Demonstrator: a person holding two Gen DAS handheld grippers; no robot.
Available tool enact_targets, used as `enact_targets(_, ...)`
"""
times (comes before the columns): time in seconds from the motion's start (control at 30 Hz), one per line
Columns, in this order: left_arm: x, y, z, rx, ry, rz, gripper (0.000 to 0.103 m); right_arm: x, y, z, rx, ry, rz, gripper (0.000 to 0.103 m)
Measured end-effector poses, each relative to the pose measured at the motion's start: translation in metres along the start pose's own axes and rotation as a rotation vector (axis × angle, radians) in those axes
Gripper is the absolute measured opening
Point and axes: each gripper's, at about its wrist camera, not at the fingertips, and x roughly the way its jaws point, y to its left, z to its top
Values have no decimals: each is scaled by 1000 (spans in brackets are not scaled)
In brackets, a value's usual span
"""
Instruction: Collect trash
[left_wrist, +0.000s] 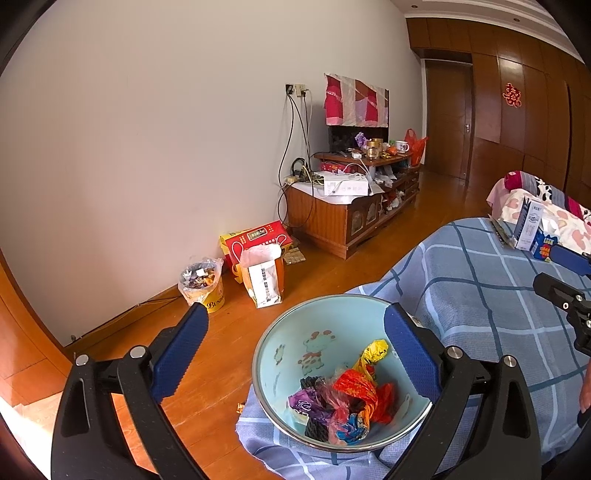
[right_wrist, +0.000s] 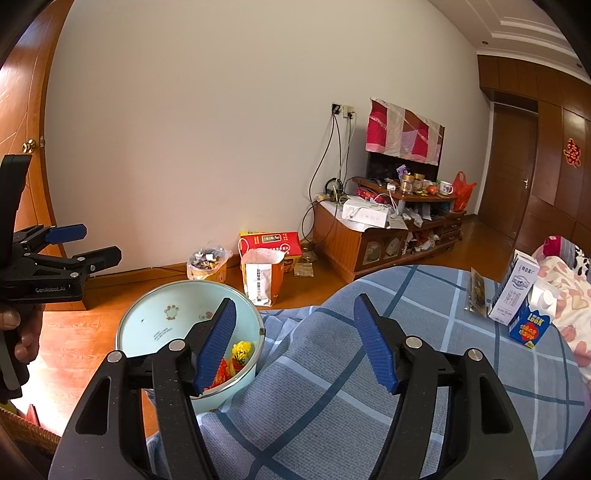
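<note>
- Evidently the collecting is partway through: a pale blue basin (left_wrist: 295, 354) sits at the edge of the bed, on the blue checked bedcover (left_wrist: 480, 280), and crumpled wrappers (left_wrist: 343, 402) in red, yellow, purple and black already lie heaped in its bottom.
- Left gripper (left_wrist: 295, 350) hangs over the basin with its jaws spread wide and nothing between the pads; one blue pad is above the floor side, the other above the basin's far rim.
- Right gripper (right_wrist: 295, 343) is held low over the bedcover, just beside the basin, jaws parted to a middling width and empty; its left pad overlaps the basin's rim in the right wrist view.
- Remaining rubbish, as I judge it, lies well off to the right on the bed: a white milk carton (right_wrist: 511, 291) standing, a blue and white small carton (right_wrist: 532, 321) touching it, and a dark flat packet (right_wrist: 476, 291) lying near them.
- Step in hand looks like the pause between one drop and the next pick.
- Next move calls for the right gripper to travel across the bedcover to those cartons, square its jaws around one, close, and carry it back over the basin.
- Whether the tall carton fits upright in the basin I cannot tell.
</note>
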Motion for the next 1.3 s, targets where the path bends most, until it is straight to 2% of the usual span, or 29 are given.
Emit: enact_targets(1.3, 11, -3, -4, 15, 21, 33, 94, -3, -3, -3, 8, -5, -13, 69)
